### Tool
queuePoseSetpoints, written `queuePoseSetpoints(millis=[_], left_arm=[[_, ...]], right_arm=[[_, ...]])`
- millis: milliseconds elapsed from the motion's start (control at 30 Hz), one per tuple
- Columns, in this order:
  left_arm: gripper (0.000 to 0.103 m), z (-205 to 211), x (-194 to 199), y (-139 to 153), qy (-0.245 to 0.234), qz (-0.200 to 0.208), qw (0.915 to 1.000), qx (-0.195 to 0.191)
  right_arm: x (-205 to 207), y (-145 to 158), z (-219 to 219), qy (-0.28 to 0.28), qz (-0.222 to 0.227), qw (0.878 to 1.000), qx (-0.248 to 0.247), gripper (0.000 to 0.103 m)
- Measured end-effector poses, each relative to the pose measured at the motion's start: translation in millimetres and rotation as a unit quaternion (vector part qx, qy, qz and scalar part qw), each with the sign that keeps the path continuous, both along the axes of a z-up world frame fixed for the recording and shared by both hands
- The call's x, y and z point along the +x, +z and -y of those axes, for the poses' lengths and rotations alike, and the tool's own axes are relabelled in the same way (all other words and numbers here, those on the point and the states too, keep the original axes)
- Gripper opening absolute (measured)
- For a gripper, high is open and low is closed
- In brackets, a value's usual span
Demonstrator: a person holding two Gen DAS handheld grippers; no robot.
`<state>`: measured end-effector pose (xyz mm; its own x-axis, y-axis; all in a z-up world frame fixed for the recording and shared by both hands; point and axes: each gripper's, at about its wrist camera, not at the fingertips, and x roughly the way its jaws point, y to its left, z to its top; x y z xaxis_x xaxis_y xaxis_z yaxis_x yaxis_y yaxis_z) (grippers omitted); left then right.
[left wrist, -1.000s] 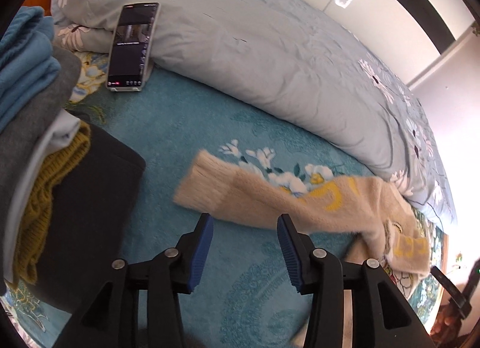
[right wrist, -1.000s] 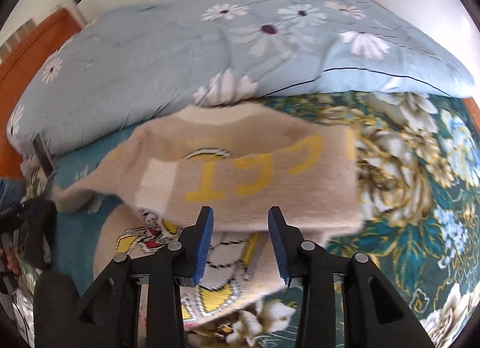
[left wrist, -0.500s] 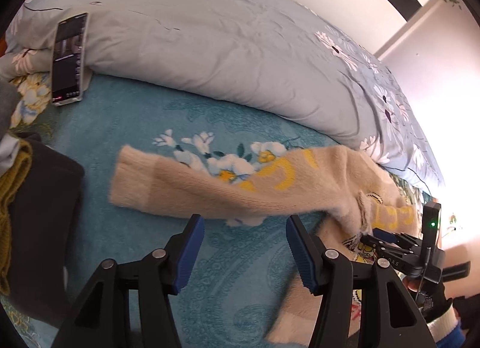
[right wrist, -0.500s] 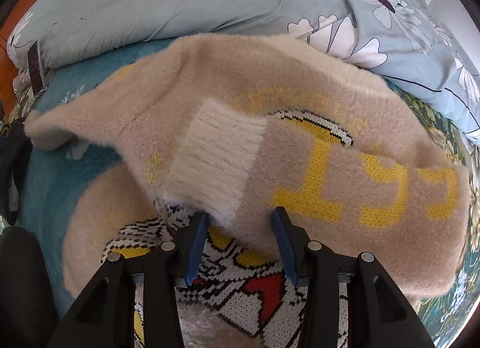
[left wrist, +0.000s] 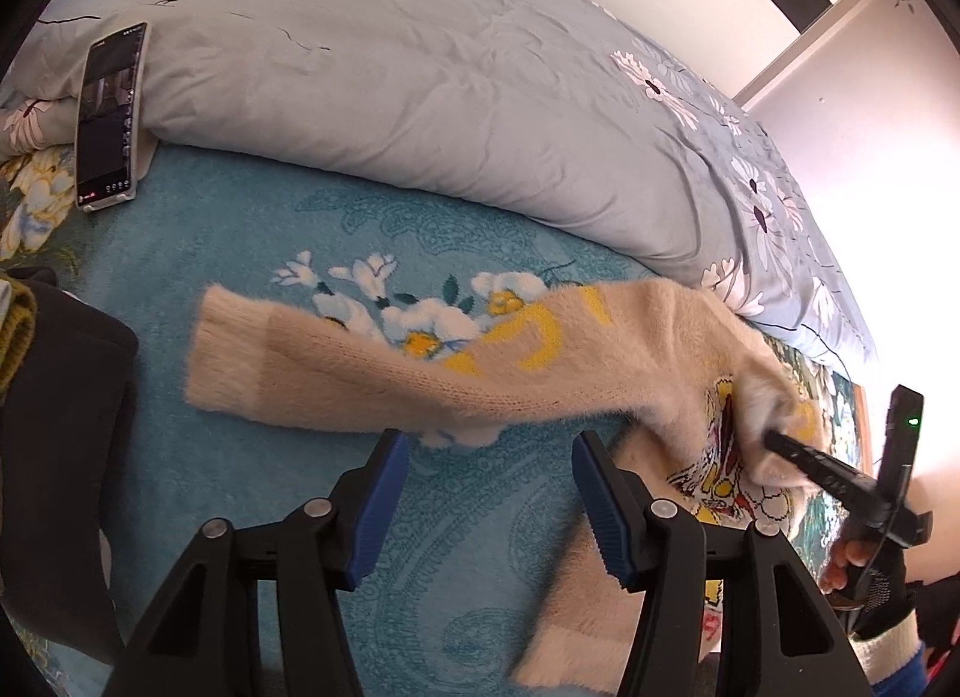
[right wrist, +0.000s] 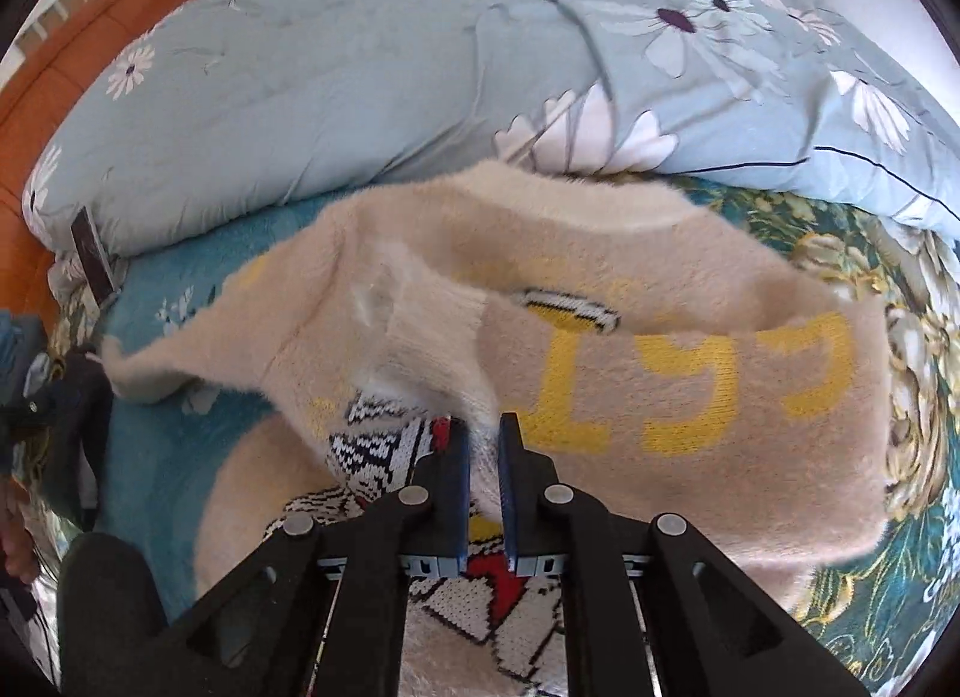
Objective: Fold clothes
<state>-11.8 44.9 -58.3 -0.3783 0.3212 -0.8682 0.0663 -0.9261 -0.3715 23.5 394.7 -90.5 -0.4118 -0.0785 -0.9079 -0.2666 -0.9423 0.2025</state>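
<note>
Left wrist view: the left gripper [left wrist: 489, 496] hangs wide apart, empty, above a beige sweater [left wrist: 420, 373] sleeve stretched across the teal bedspread [left wrist: 240, 253].

Right wrist view: the right gripper [right wrist: 480, 493] pinches the sweater's cuff; its fuzzy knit could slip free mid-fold.

1. Bed [left wrist: 240, 517]: covered by a teal floral blanket.
2. Beige sweater [left wrist: 456, 373]: laid across the blanket, one sleeve stretched out flat.
3. Pale blue duvet [left wrist: 420, 96]: bunched along the far side.
4. Phone [left wrist: 111, 117]: propped against the duvet.
5. Stacked dark clothes [left wrist: 54, 457]: placed at the left edge.
</note>
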Motion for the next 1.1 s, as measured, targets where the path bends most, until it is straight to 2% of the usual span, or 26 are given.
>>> queuePoseSetpoints(millis=[100,233,467,633,767,867,1000,1100], left_arm=[[0.061,-1,-1,3,0.002,-0.005,1.0000,-0.001],[0.061,-6,-8,8,-0.001,-0.011,0.9999,0.003],[0.061,-39,-32,9,-0.030,-0.010,0.9995,-0.002],[0.061,-71,-57,3,-0.064,-0.004,0.9978,-0.019],[0.061,-99,-82,-5,-0.093,-0.001,0.9951,-0.033],[0.061,-121,-106,-17,-0.120,0.004,0.9920,-0.039],[0.061,-151,-139,-35,-0.158,0.016,0.9863,-0.045],[0.061,-170,-158,-47,-0.186,0.025,0.9809,-0.050]], right_arm=[[8,27,-41,-0.059,-0.032,0.998,0.001,0.008],[41,60,-105,-0.130,-0.045,0.990,0.043,0.008],[121,79,-199,-0.260,-0.030,0.958,0.115,0.008],[160,76,-252,-0.323,-0.005,0.934,0.151,0.008],[176,53,-279,-0.353,0.028,0.922,0.156,0.008],[183,32,-290,-0.367,0.051,0.919,0.136,0.008],[186,4,-297,-0.367,0.094,0.916,0.134,0.008],[189,-7,-300,-0.369,0.109,0.915,0.121,0.008]])
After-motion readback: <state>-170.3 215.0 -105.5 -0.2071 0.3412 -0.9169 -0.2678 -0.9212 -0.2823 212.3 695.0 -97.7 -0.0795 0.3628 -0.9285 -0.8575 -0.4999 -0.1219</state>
